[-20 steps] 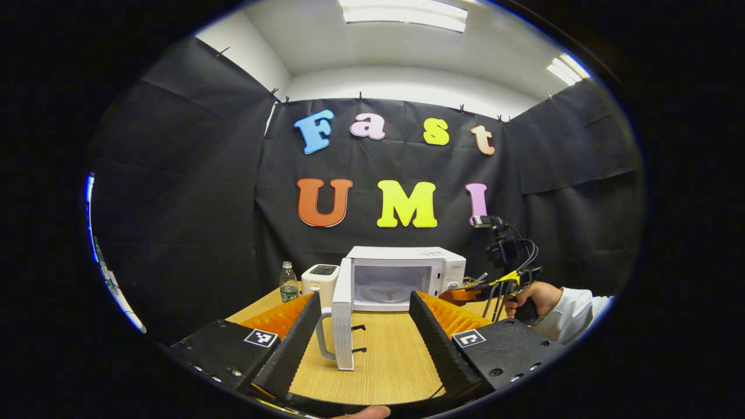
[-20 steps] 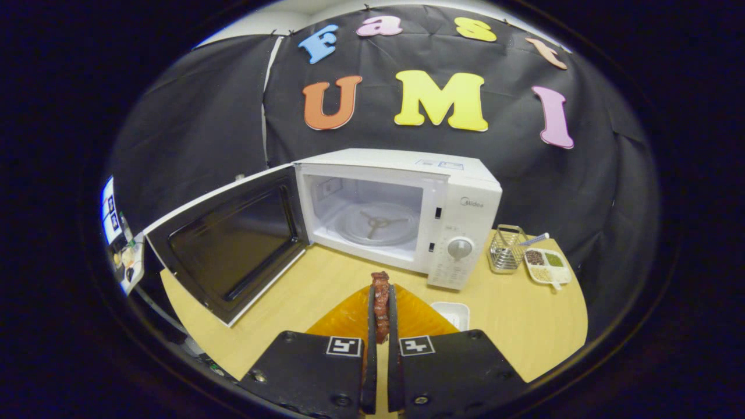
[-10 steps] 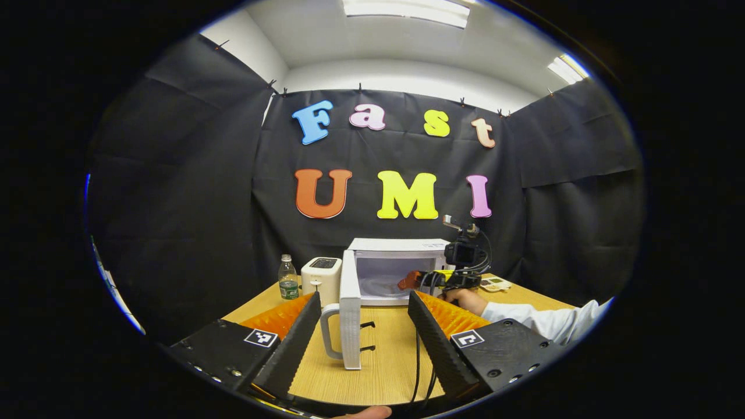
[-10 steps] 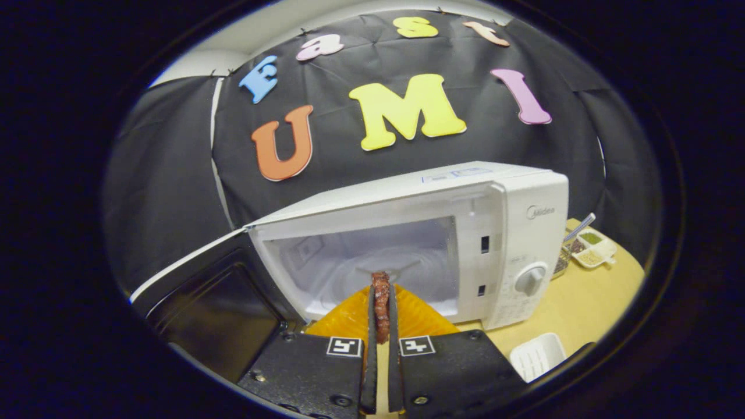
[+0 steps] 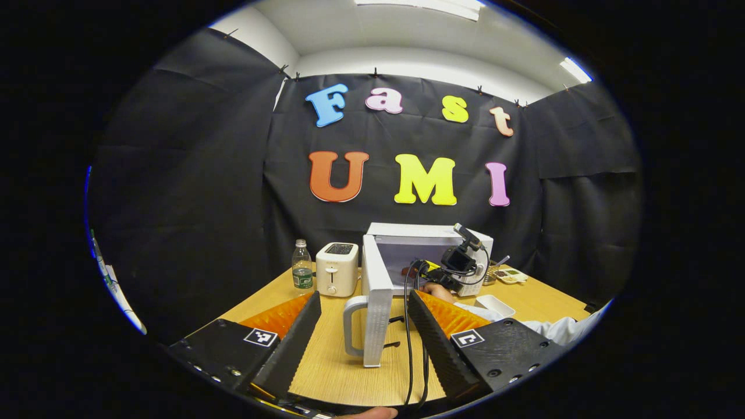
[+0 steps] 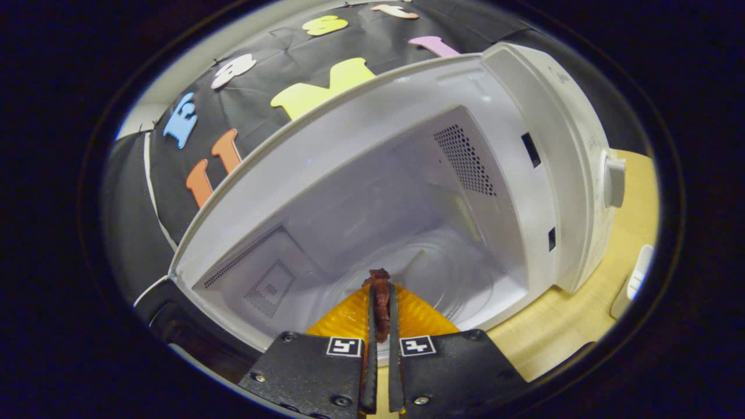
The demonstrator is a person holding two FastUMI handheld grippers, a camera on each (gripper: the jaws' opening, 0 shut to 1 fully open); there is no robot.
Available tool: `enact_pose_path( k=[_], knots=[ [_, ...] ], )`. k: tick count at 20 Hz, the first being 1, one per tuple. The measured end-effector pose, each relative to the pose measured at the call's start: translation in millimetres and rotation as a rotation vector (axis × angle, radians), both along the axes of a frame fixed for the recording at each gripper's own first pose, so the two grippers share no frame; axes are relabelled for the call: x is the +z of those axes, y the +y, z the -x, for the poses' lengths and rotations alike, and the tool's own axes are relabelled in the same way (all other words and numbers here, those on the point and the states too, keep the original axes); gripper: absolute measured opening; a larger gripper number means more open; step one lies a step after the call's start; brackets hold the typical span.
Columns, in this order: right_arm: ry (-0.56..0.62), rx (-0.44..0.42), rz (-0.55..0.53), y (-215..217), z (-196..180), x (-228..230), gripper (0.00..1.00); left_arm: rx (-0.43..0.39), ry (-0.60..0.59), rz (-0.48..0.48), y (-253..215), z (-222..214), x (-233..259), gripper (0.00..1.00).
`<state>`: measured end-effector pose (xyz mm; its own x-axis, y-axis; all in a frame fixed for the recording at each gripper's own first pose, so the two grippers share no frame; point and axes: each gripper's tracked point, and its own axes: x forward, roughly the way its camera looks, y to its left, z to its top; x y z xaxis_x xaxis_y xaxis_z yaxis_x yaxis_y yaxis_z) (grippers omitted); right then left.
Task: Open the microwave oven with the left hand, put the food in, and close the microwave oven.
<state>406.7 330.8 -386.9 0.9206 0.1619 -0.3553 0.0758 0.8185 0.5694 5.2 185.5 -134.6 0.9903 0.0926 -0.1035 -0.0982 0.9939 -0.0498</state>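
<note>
Black cloth backs the wooden surface (image 5: pixel 349 372) where the microwave (image 6: pixel 559 174) stands, door (image 5: pixel 377 302) swung open. Since 1 second ago the right tongs (image 6: pixel 379 317), clamped narrow on the food (image 6: pixel 380 291), have advanced into the cavity mouth; release comes next. Left tongs (image 5: pixel 364 331) hang wide, empty, flanking the door.
</note>
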Motion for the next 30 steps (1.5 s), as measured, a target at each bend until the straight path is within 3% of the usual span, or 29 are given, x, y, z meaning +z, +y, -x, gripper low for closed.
enact_pose_path(
  k=[6,9,10,13,15,16,19,21,22,24,25,26,27,30],
  knots=[
    [-0.024,-0.046,-0.037,4,-21,-16,0.12,-0.015,-0.013,-0.002,-2,-4,3,0.92],
    [-0.042,-0.026,0.057,6,-23,-15,0.14,-0.014,-0.015,0.001,1,-8,3,0.92],
    [-0.042,-0.023,0.122,3,-23,-16,0.06,-0.014,-0.017,0.005,1,-7,4,0.92],
    [-0.053,-0.022,0.275,-2,-20,-12,0.27,-0.029,-0.014,0.019,1,-2,1,0.92],
    [-0.074,-0.009,0.324,-3,-16,-5,0.3,-0.025,-0.018,0.026,4,2,2,0.92],
    [-0.077,0.004,0.355,-2,-15,-2,0.25,-0.018,-0.024,0.028,8,8,4,0.92],
    [-0.106,0.059,0.417,4,-7,15,0.64,-0.01,-0.035,0.034,14,15,5,0.92],
    [-0.151,0.08,0.429,4,7,37,0.72,0.007,-0.025,0.035,23,18,0,0.92],
    [-0.174,0.091,0.434,4,14,47,0.7,0.014,-0.023,0.035,26,20,-2,0.92],
    [-0.217,0.105,0.454,0,29,68,0.94,0.022,-0.02,0.045,33,20,-6,0.92],
    [-0.243,0.1,0.472,-4,34,79,0.99,0.025,-0.014,0.052,36,21,-9,0.92],
    [-0.257,0.085,0.514,-14,40,88,1.0,0.028,-0.012,0.061,38,23,-11,0.92],
    [-0.278,0.073,0.55,-21,43,94,0.9,0.028,-0.012,0.068,40,24,-12,0.93],
    [-0.278,0.052,0.64,-42,50,92,0.91,0.029,-0.024,0.069,40,32,-8,0.93]
  ],
)
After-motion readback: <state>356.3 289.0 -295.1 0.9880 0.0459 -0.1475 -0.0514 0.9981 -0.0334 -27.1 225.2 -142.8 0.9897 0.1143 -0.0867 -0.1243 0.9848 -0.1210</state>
